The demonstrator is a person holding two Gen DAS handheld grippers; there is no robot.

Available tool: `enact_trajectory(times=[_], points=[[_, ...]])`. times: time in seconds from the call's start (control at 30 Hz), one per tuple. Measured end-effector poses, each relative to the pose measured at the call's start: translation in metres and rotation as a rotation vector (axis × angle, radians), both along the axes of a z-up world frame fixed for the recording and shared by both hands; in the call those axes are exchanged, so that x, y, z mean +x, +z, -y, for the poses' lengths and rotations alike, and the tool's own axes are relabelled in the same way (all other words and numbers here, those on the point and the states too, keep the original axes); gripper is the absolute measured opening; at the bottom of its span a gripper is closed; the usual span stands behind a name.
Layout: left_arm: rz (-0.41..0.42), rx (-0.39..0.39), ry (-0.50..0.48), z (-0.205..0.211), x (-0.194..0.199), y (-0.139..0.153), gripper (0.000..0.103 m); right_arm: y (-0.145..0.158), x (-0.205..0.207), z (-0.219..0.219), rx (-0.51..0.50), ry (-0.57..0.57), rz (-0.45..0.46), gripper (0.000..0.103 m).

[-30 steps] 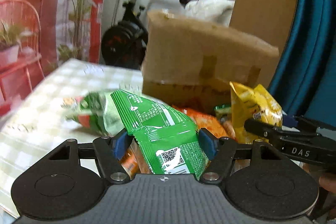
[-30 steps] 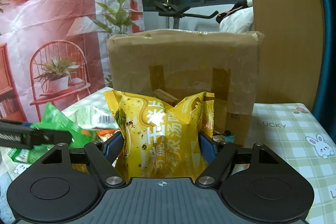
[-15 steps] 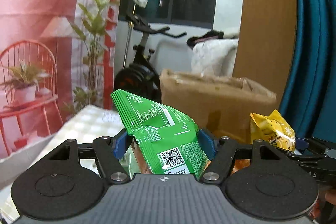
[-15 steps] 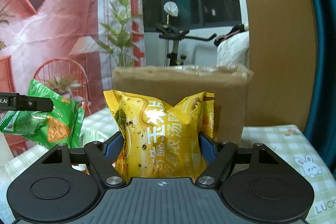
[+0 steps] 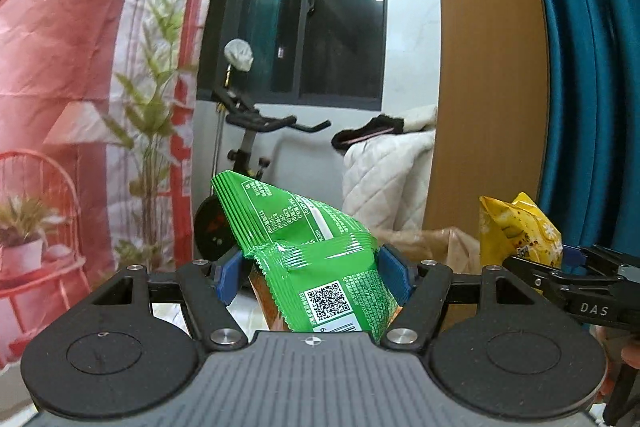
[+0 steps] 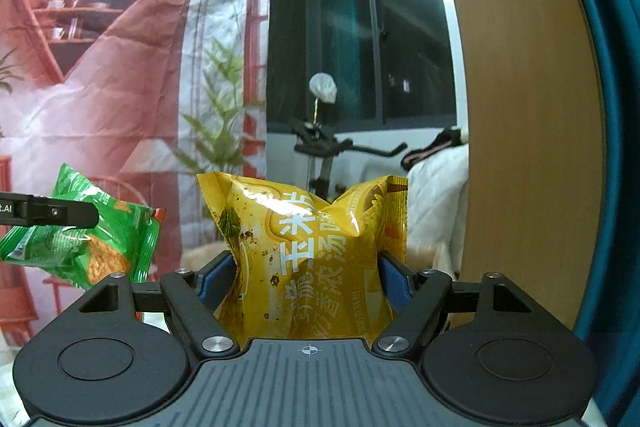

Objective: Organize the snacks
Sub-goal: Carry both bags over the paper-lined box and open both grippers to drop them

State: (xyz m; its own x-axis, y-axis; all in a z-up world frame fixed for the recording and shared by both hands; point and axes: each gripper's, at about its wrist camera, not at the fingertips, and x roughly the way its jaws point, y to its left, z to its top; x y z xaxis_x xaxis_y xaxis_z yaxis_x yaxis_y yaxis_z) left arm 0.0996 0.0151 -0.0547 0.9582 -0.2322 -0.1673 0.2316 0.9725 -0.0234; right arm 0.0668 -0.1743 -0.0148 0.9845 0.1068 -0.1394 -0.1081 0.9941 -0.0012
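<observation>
A green snack bag with a QR code sits pinched between the blue pads of my left gripper, held up in the air. My right gripper is shut on a puffy yellow snack bag, also lifted. Each view catches the other hand's load: the yellow bag at the right of the left wrist view, the green bag at the left of the right wrist view. Only the top edge of the cardboard box shows, low behind the green bag.
An exercise bike and a white quilted cover stand by the dark window. A wooden panel and teal curtain fill the right side. A printed red backdrop hangs on the left.
Both grippers rose with their bags and tipped more level. The table and the pile of snacks dropped out of view, and the cardboard box sank to the bottom of the frames.
</observation>
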Motion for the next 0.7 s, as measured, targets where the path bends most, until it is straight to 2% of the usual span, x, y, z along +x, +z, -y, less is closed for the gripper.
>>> enact_trajectory(times=[0.17, 0.37, 0.7], points=[[0.03, 0.017, -0.026, 0.014, 0.028, 0.016, 0.072, 0.016, 0.042, 0.01, -0.019, -0.011, 0.023, 0.072], [0.034, 0.015, -0.056, 0.025, 0.064, 0.027, 0.072, 0.015, 0.094, 0.019, -0.015, -0.024, -0.034, 0.072], [-0.08, 0.022, -0.103, 0.047, 0.134, 0.021, 0.072, -0.013, 0.15, 0.026, 0.024, -0.055, -0.17, 0.073]])
